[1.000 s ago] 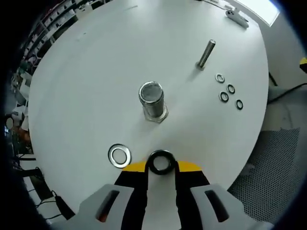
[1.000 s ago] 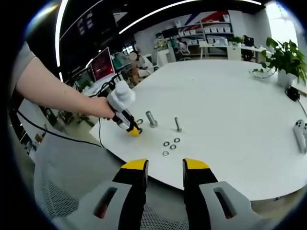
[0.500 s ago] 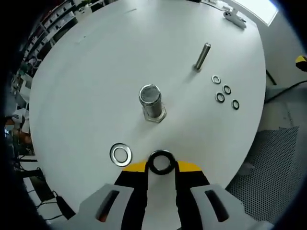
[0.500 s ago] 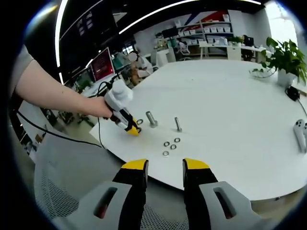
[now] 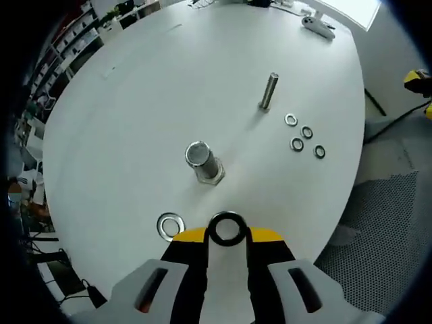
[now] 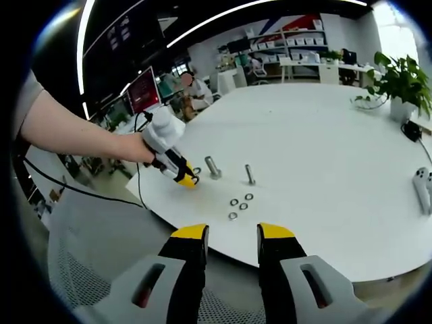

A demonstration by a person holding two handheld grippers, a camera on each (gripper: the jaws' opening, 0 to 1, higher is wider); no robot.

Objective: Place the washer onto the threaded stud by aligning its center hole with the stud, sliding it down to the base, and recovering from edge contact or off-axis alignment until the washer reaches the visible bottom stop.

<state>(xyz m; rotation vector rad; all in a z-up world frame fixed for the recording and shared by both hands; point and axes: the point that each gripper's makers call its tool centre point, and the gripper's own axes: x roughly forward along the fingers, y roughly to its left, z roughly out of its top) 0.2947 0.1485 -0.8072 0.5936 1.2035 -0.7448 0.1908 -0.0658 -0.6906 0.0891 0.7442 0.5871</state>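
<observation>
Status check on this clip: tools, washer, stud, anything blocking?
Left tool shut on washer, short of large stud. Right tool open, idle off the table edge. Spare washer lies beside left tool; path to stud open.

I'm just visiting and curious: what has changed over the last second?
The left claw, still gripping the dark washer, has lifted up and back from the big threaded stud, which now looks smaller and farther in its view. Unchanged: the silver washer lying on the white table, the thin stud, four small washers, and the idle right claw.
</observation>
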